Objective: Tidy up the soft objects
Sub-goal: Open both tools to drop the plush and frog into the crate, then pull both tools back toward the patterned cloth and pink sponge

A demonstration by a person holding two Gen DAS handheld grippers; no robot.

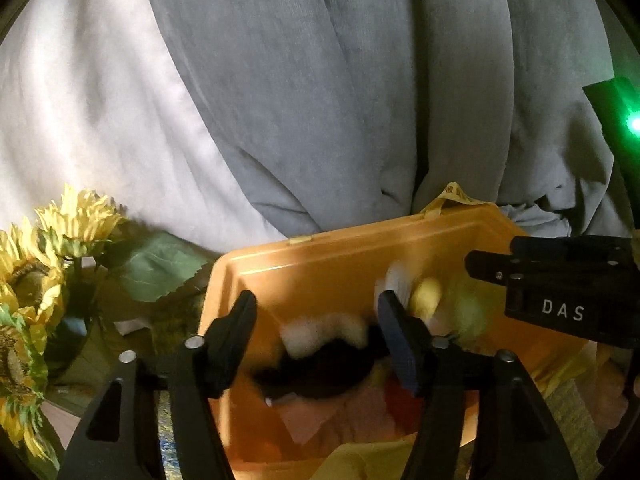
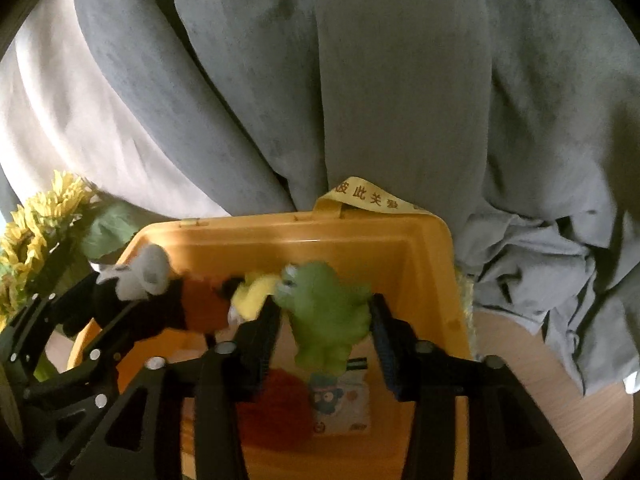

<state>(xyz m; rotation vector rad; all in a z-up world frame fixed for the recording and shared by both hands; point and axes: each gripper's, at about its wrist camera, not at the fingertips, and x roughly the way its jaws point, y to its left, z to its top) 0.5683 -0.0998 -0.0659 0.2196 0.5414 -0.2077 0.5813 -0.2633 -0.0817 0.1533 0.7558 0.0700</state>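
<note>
An orange plastic bin (image 1: 304, 264) (image 2: 424, 248) sits in front of both grippers. My left gripper (image 1: 316, 320) is shut on a black-and-white plush toy (image 1: 320, 356) with a yellow beak and holds it over the bin; the toy also shows in the right wrist view (image 2: 160, 292). My right gripper (image 2: 324, 320) is shut on a green plush toy (image 2: 324, 312) above the bin's floor; it shows blurred in the left wrist view (image 1: 468, 308), next to the right gripper's body (image 1: 560, 292). A red fluffy toy (image 2: 280, 408) and a picture card (image 2: 340, 404) lie in the bin.
Grey and white curtains (image 1: 320, 80) hang behind the bin. Artificial sunflowers (image 1: 36, 264) (image 2: 36, 232) stand at the left. A yellow ribbon with writing (image 2: 368, 196) hangs at the bin's back rim. Crumpled grey cloth (image 2: 552, 272) lies at the right on a wooden surface (image 2: 560, 400).
</note>
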